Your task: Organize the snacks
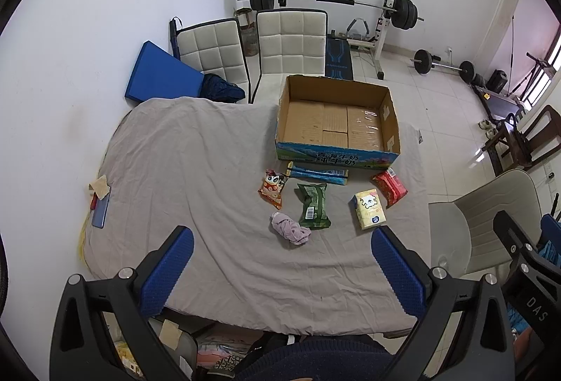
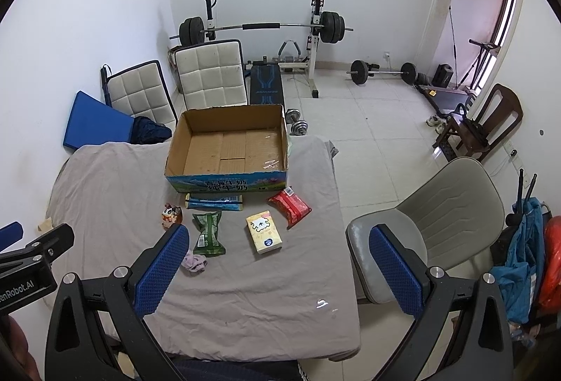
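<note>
Bright daylight, sharp, fisheye-warped edges

White walls, tiled floor [image 2: 368, 135], 2 padded chairs [image 2: 210, 76], barbell rack [image 2: 263, 30].

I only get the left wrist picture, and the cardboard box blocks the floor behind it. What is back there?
Observer: Two dumbbells lie on the tiles, just beyond the far right corner of the box.
Operator: And the other hand-held gripper, is it carrying a snack?
Observer: No. The right hand-held gripper is open above the table, with nothing between its blue fingers.
</note>
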{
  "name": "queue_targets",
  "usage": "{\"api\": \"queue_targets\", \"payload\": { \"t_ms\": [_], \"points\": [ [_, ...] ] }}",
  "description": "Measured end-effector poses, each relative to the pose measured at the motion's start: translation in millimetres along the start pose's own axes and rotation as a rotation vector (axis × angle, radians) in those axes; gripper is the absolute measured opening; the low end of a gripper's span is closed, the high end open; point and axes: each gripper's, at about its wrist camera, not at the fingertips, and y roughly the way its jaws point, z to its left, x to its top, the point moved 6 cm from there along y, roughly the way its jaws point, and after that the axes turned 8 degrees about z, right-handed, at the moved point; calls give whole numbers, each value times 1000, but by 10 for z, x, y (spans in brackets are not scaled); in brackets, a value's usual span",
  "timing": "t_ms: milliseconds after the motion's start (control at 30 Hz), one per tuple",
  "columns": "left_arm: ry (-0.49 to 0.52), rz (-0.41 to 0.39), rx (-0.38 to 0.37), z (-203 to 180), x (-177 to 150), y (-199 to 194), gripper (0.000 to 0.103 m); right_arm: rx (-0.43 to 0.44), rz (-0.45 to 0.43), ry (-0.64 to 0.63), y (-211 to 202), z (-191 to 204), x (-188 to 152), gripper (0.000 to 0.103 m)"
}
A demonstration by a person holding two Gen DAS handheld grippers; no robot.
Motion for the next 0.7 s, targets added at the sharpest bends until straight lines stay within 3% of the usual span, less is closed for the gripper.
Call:
{"api": "queue_targets", "payload": {
  "t_ms": [700],
  "points": [
    [-3,-11,0,-10,13,-37,103,2,-7,1,-76,0,32,103]
  ]
}}
